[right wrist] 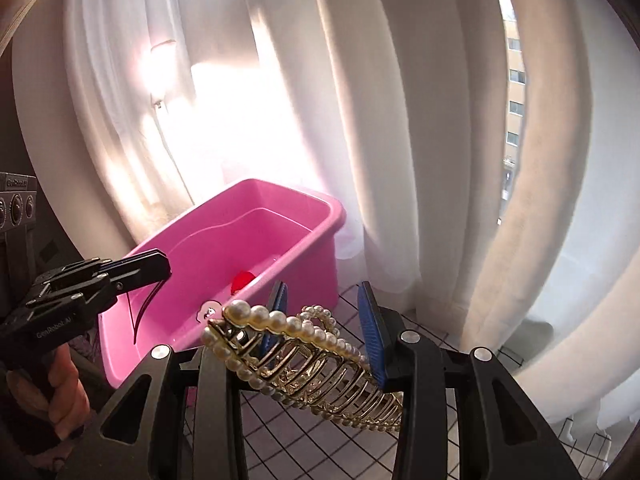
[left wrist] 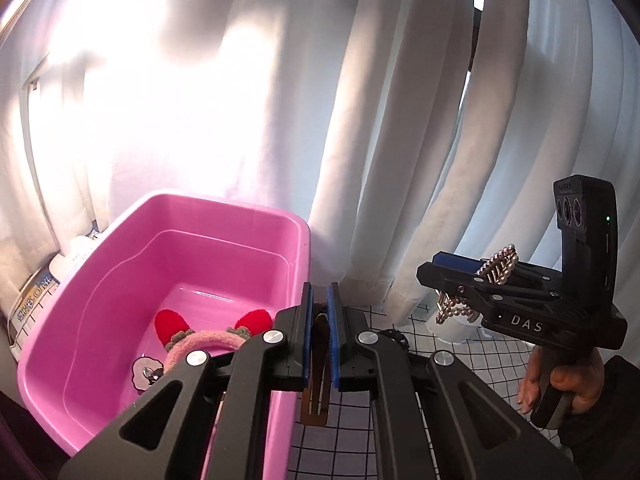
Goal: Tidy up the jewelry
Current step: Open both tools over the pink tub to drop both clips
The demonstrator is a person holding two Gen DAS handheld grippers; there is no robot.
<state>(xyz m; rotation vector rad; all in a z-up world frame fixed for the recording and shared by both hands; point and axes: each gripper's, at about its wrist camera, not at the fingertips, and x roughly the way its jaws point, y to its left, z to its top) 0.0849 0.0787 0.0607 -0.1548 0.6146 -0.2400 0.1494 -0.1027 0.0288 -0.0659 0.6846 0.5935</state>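
The right gripper [right wrist: 324,320] has its fingers clamped on a gold claw hair clip edged with pearls [right wrist: 296,356], held above the grid-patterned table [right wrist: 280,432]. The left gripper [left wrist: 320,332] pinches a thin brown hair clip [left wrist: 316,392] beside the pink plastic tub [left wrist: 168,248], where a pink fuzzy headband with red ears [left wrist: 200,336] lies.

The left gripper [left wrist: 320,344] is held tilted downward, its jaws closed on a thin brown clip [left wrist: 316,396]. The right gripper [right wrist: 324,328] is tilted downward too, its pads clamped on a pearl claw [right wrist: 304,360]. Each handle is gripped by a hand [left wrist: 560,384].
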